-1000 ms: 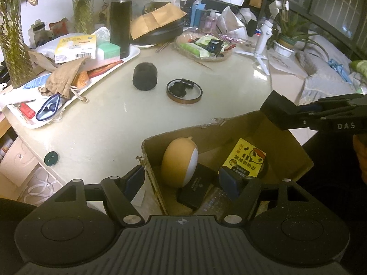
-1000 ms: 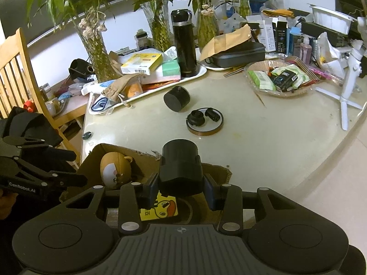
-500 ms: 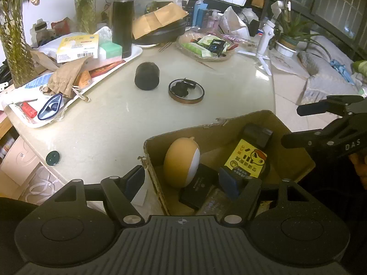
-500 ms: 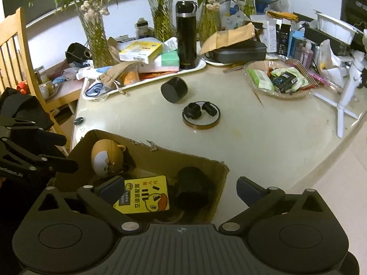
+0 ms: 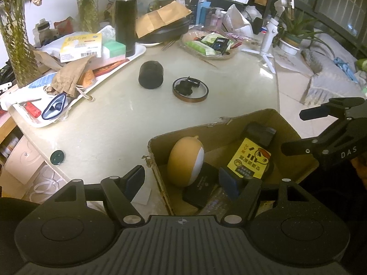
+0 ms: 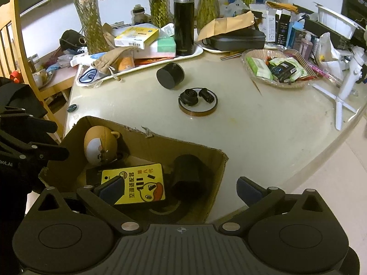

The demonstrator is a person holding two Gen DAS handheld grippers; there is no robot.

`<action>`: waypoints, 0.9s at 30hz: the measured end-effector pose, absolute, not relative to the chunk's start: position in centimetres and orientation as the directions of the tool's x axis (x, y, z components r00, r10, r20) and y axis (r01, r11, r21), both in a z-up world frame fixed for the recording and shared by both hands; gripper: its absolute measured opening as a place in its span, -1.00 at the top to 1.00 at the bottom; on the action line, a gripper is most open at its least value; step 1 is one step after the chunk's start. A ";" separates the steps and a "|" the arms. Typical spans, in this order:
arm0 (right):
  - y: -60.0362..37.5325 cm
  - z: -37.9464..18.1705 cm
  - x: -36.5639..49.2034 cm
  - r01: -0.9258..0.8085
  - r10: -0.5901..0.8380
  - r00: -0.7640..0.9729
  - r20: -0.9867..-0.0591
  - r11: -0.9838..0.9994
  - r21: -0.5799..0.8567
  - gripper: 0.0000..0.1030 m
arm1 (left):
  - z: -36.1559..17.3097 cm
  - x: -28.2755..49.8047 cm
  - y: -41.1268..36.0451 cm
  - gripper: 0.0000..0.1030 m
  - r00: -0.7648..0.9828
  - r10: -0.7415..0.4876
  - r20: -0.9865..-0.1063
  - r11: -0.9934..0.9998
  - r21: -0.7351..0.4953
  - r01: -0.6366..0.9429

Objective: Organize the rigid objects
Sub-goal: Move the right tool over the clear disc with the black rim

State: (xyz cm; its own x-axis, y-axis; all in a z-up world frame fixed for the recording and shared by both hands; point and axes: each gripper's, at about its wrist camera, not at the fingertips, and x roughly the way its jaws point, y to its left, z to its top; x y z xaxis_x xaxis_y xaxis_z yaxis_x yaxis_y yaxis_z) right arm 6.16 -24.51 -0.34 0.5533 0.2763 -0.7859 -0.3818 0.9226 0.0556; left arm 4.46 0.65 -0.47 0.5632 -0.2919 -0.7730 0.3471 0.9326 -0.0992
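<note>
- Two grippers show low in the pictures, one in each view, both over a brown cardboard box (image 6: 146, 142) that sits at the near edge of a pale table (image 6: 263, 126)
- Right gripper (image 6: 181, 189), low in the right wrist view, has its jaws spread wide apart with nothing pinched between them
- Left gripper (image 5: 181, 180), low in the left wrist view, has its jaws apart too; the box's near corner wall stands between them, but the pads do not press on it
- Inside the box, a black cylinder (image 6: 187, 174) lies on its side by the right wall, touching a yellow card (image 6: 135, 186) with a cartoon duck on it
- A round brown toy (image 6: 99, 145) sits in the far left corner of the box
- Out on the table, near the middle of the frame, another black cylinder (image 6: 170, 75) lies on its side
- Just beside it is a brown tape ring (image 6: 198, 104) with two small black parts inside it
- A tall black flask (image 6: 183, 20) stands on a white tray (image 6: 197, 51) at the top of the frame
</note>
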 end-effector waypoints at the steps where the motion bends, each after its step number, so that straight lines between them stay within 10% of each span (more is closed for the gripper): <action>1: -24.5 -0.3 6.2 -0.381 0.278 0.553 -0.786 0.923 0.059 -1.00 | -0.4 4.5 0.7 -0.38 0.564 -0.291 -0.773 0.933 -0.098 0.347; 27: -24.4 0.5 8.8 -0.388 0.313 0.550 -0.774 0.917 0.095 -1.00 | 0.7 5.5 -0.4 -0.41 0.600 -0.290 -0.746 0.926 -0.059 0.374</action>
